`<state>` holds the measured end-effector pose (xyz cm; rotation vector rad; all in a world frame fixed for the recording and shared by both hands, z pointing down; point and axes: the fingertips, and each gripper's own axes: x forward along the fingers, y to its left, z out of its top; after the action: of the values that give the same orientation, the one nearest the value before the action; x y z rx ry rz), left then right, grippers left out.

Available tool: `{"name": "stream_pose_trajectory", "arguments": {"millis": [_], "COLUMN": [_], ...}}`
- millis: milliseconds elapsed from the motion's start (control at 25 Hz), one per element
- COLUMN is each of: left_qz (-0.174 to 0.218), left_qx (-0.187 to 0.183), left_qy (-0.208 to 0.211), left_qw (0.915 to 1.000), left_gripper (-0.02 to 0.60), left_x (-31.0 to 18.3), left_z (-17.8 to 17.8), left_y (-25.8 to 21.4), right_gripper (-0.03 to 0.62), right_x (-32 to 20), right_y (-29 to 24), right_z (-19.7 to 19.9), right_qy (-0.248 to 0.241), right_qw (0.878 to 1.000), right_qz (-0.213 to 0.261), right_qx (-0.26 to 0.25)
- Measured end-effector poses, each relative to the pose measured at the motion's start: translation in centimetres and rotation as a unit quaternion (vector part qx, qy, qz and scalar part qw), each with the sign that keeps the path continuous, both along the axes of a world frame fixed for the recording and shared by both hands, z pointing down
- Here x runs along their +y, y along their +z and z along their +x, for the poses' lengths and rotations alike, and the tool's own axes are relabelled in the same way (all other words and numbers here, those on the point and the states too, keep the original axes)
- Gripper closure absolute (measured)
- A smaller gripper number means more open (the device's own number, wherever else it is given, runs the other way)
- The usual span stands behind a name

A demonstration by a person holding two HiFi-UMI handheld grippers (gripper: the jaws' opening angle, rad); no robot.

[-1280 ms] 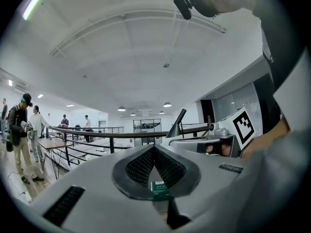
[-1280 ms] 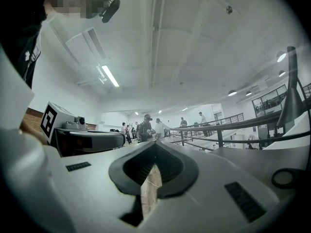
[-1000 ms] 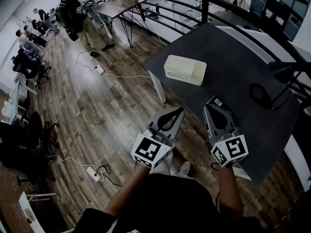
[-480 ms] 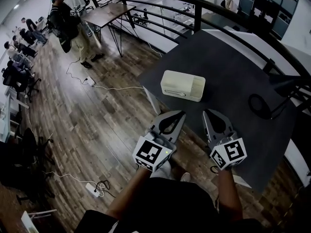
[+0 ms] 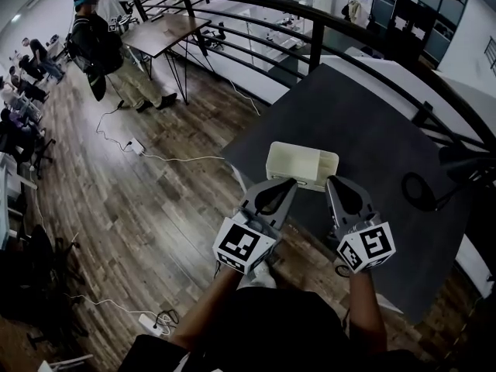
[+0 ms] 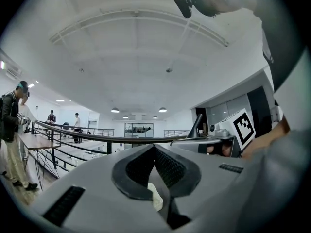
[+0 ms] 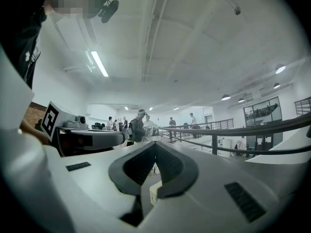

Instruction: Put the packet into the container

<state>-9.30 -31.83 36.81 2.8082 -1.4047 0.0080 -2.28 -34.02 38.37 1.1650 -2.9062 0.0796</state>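
A cream rectangular container [image 5: 302, 165] stands on the dark table [image 5: 364, 122], close to its near left edge. Both grippers are held side by side just short of it, pointing at it. My left gripper [image 5: 291, 180] has its jaws together with nothing between them, and its tips reach the container's near left corner. The right gripper [image 5: 331, 180] is also shut and empty, at the container's near right corner. In each gripper view the jaws meet at the tips, for the left gripper [image 6: 154, 147] and the right gripper [image 7: 155, 143]. No packet shows in any view.
A black looped cable [image 5: 422, 191] and a lamp arm lie at the table's right. A dark railing [image 5: 325, 14] runs behind the table. Wooden floor [image 5: 155, 200] lies left of the table edge. A person [image 5: 97, 41] stands by a far desk.
The container has come closer to both gripper tips. A small barcoded packet that lay by the right gripper's tip a second ago no longer shows. Both grippers stay shut.
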Motion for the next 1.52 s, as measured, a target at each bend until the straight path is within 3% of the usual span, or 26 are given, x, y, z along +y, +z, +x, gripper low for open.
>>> {"name": "stream_pose_trajectory", "arguments": {"millis": [200, 400, 760, 1040, 1160, 1320, 1520], "left_qz": [-0.001, -0.01, -0.012, -0.025, -0.031, -0.036, -0.039], "left_qx": [0.01, 0.015, 0.001, -0.005, -0.001, 0.002, 0.003], "left_qy": [0.014, 0.026, 0.04, 0.092, 0.113, 0.146, 0.167], "left_qw": [0.9998, 0.9995, 0.9991, 0.9955, 0.9931, 0.9886, 0.9851], "left_gripper": [0.575, 0.575, 0.575, 0.575, 0.575, 0.575, 0.575], "left_x": [-2.1, -3.6, -4.7, -5.1, -5.2, -5.0, -4.7], "left_z": [-1.7, -1.3, 2.2, 7.7, 10.1, 13.0, 14.9], "left_y": [0.1, 1.0, 0.9, 2.7, 3.4, 3.5, 3.6], "right_gripper": [0.591, 0.591, 0.591, 0.589, 0.588, 0.471, 0.388], "right_x": [-1.9, -3.0, -4.5, -3.7, -2.5, -0.2, 2.6], "right_y": [-0.1, 0.6, 2.1, 7.6, 11.0, 15.5, 20.4], "right_z": [-1.1, -0.6, 3.6, 9.8, 12.9, 16.4, 18.6], "right_qy": [0.027, 0.032, 0.03, 0.021, 0.023, 0.011, -0.037], "right_qw": [1.0, 0.999, 0.999, 0.991, 0.979, 0.956, 0.909], "right_qz": [-0.004, -0.004, -0.036, -0.104, -0.131, -0.191, -0.244], "right_qx": [-0.007, 0.012, 0.019, 0.087, 0.155, 0.222, 0.337]}}
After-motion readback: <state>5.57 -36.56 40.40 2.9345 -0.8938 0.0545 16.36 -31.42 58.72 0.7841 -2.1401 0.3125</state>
